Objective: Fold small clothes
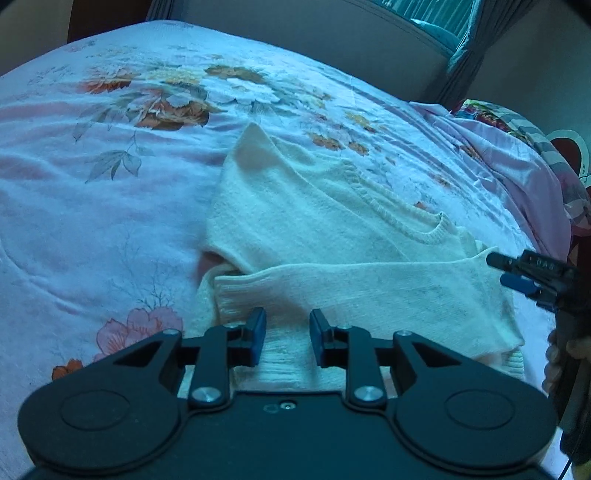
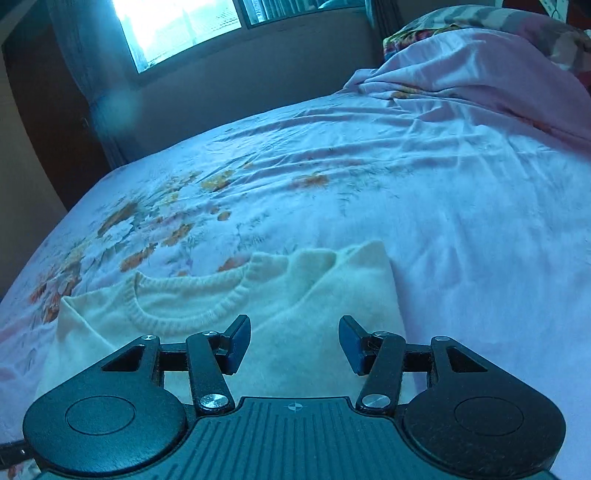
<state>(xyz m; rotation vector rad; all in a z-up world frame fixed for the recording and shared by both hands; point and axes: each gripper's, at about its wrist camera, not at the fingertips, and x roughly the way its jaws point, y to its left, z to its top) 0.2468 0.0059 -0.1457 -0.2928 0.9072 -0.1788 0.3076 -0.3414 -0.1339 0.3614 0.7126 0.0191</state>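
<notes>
A small cream knit sweater (image 1: 325, 221) lies flat on the floral bedsheet (image 1: 92, 221), its round collar (image 1: 424, 229) toward the right and one sleeve (image 1: 369, 288) folded across the body. My left gripper (image 1: 287, 336) is open and empty, low over the sweater's near edge by the ribbed cuff. My right gripper (image 2: 293, 341) is open and empty above the sweater (image 2: 295, 306), just below its collar (image 2: 184, 310). The right gripper also shows at the right edge of the left wrist view (image 1: 506, 271), beside the sweater's shoulder.
The pink floral sheet (image 2: 406, 184) covers the bed. A bunched quilt and pillow (image 2: 480, 55) lie at the head of the bed. A window (image 2: 184, 26) and curtains stand beyond the far edge. A person's hand (image 1: 565, 354) holds the right gripper.
</notes>
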